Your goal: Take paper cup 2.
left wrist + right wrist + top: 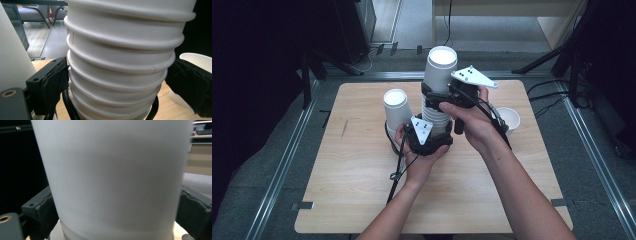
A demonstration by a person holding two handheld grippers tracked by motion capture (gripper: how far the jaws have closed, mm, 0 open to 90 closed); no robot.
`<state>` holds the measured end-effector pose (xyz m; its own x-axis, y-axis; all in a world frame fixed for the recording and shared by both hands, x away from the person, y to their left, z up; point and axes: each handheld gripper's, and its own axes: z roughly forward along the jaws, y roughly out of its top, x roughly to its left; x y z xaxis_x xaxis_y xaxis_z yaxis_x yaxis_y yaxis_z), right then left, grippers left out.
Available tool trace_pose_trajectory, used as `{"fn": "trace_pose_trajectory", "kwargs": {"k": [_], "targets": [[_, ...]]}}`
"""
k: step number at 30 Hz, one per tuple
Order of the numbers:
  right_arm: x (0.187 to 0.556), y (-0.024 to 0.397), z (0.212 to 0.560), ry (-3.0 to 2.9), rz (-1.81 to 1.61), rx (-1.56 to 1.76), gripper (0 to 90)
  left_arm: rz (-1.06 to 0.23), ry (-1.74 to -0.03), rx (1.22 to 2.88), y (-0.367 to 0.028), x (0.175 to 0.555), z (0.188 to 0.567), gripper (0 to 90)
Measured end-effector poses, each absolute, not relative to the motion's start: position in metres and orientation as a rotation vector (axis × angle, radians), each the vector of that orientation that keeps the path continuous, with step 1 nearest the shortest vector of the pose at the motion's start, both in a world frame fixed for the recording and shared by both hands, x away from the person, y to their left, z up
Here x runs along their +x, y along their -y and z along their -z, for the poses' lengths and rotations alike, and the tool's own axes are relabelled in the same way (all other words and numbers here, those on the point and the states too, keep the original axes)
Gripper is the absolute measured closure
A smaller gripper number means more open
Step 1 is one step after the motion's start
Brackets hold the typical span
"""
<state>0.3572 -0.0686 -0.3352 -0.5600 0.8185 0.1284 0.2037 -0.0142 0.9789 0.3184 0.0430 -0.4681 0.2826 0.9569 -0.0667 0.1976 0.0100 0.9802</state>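
Note:
A tall stack of upturned white paper cups [435,116] stands at the middle of the wooden table [362,190]. My left gripper [434,132] reaches around the stack's lower part. In the left gripper view its black pads [53,82] press on the ribbed rims of the stack [120,57] from both sides. My right gripper [441,92] sits higher and is shut on the top cup [441,65]. In the right gripper view the top cup's smooth wall [112,175] spans the space between the pads [192,212], which touch both of its sides.
A second upturned white cup [396,106] stands just left of the stack, close to my left hand. An upright white cup [508,119] sits to the right, also seen behind the right jaw [197,58]. Dark stands and cables ring the table.

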Motion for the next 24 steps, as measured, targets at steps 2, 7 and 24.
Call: {"fn": "trace_pose_trajectory", "kwargs": {"k": [2, 7, 24], "targets": [[0.358, 0.068, 0.337, -1.767, -1.613, 1.070, 7.6, -0.860, -1.148, 1.443, -0.043, 0.318, 0.468, 5.4], [0.357, 0.067, 0.337, -1.757, -1.628, 1.078, 9.9, -0.860, -1.151, 1.452, -0.043, 0.318, 0.468, 6.1], [0.355, 0.067, 0.326, -1.703, -1.647, 1.080, 10.5, -0.861, -1.159, 1.453, -0.042, 0.317, 0.468, 7.0]]}}
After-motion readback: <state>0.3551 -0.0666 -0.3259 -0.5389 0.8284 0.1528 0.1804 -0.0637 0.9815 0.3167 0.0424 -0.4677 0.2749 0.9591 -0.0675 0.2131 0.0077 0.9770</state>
